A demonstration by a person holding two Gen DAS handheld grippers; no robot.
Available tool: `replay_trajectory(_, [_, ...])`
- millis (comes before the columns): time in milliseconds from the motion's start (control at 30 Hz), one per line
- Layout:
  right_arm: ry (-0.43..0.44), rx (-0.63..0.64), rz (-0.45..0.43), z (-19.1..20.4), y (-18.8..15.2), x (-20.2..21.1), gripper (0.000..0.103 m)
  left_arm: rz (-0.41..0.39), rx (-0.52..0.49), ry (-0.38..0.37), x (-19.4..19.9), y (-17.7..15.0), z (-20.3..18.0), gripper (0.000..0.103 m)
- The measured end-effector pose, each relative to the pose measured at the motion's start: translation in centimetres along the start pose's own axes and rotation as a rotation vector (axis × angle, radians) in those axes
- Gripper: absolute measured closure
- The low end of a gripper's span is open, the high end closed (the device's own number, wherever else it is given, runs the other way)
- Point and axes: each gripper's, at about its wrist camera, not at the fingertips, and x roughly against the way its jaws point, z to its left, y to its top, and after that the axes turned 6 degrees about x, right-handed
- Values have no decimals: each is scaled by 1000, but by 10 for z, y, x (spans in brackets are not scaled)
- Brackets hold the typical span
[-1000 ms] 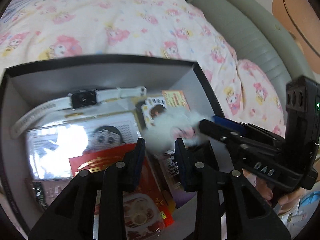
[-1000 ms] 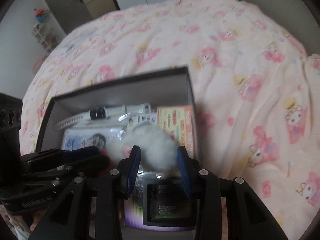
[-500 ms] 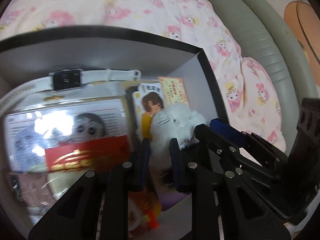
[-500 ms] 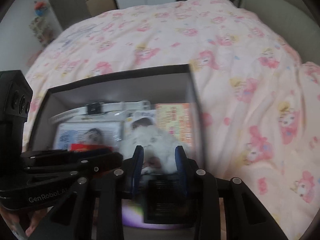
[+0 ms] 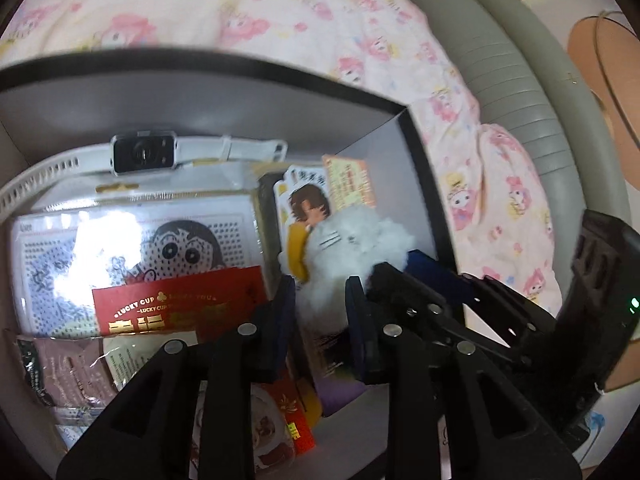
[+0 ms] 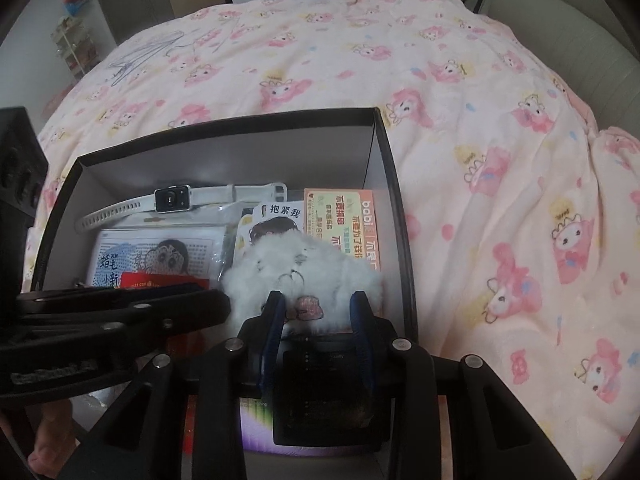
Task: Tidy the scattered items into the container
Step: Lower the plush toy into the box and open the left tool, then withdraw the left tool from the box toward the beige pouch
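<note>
On the pink bedspread point(image 6: 460, 128) sits the black box point(image 6: 224, 124), already packed; white plush toy point(image 6: 304, 268) lies at its right side, face up, no clear long axis; right gripper point(image 6: 316, 316) nearest, clenched on its lower end; left gripper point(image 5: 320, 312) alongside, jaws opening, fluff between them, contact unclear.

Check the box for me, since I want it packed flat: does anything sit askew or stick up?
The white plush toy bulges above the flat packets at the box's right side, between the right gripper's jaws. The white watch lies flat along the back wall; nothing looks spilled or damaged.
</note>
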Motion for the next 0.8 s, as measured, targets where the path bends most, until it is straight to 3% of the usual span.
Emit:
replay_trajectory(267, [-48, 52, -160, 33, -13, 49, 72, -131, -92, 32, 63, -39, -10, 75])
replay_trajectory(533, [89, 93, -184, 72, -48, 104, 66, -282, -189, 155, 133, -106, -22, 63])
replay_trajectory(800, [194, 173, -194, 145, -70, 129, 65, -356, -102, 214, 198, -154, 24, 62])
